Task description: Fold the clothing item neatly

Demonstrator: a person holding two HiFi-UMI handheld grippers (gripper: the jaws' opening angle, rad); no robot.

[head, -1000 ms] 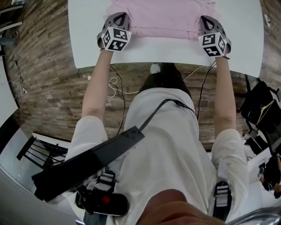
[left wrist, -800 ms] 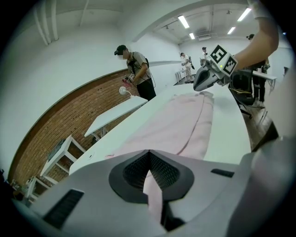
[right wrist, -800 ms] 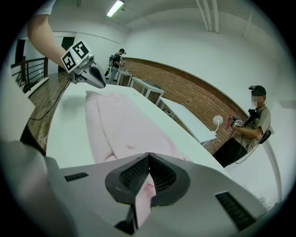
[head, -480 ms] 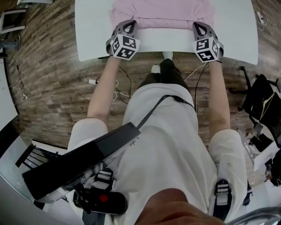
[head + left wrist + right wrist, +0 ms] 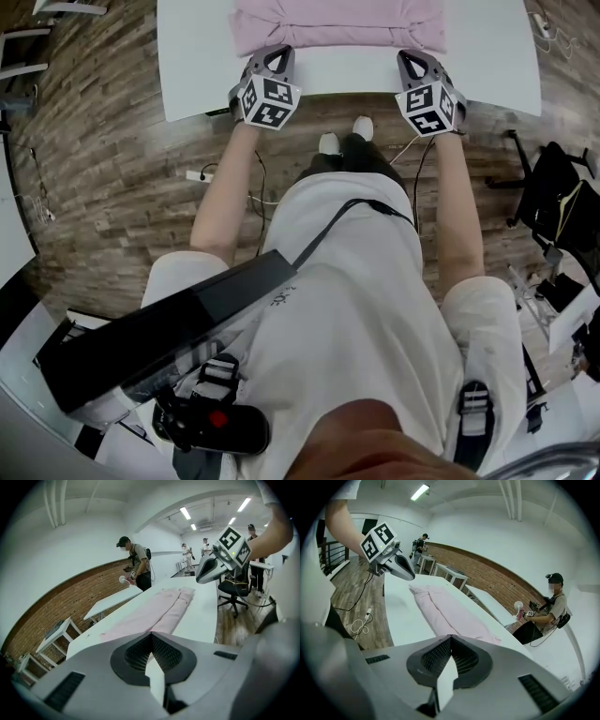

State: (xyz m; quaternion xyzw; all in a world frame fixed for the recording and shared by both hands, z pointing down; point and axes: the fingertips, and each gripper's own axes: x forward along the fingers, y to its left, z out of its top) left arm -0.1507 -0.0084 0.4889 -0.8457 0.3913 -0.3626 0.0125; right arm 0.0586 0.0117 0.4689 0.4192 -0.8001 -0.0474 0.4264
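Holding the left tool clenched, jaws pressed together on nothing, its tip over the near part of the table, upper left of centre in the head view. Holding the right tool the same way, closed up and empty, level with the first, upper right of centre. Keeping both slanted down toward the pink garment yet clear of it, with no cloth touched by either tip. Probably placed one at each side to stand off from a fold already laid, or to line up for another; impossible to say which.

Finding the garment at the top middle of the head view, flat on the white table, just beyond the tips. Seen in the left gripper view and the right gripper view as a long narrow pink strip running away down the table, both sides apparently turned in lengthwise toward the middle. Judging from that: well into the folding, with a crosswise fold likely needed to make a neat packet.

Spotting no box or basket on the table — only the garment. At the right edge of the head view, what looks like a black bag, contents not to be made out. Beyond: wooden floor, cables, people by a brick wall.
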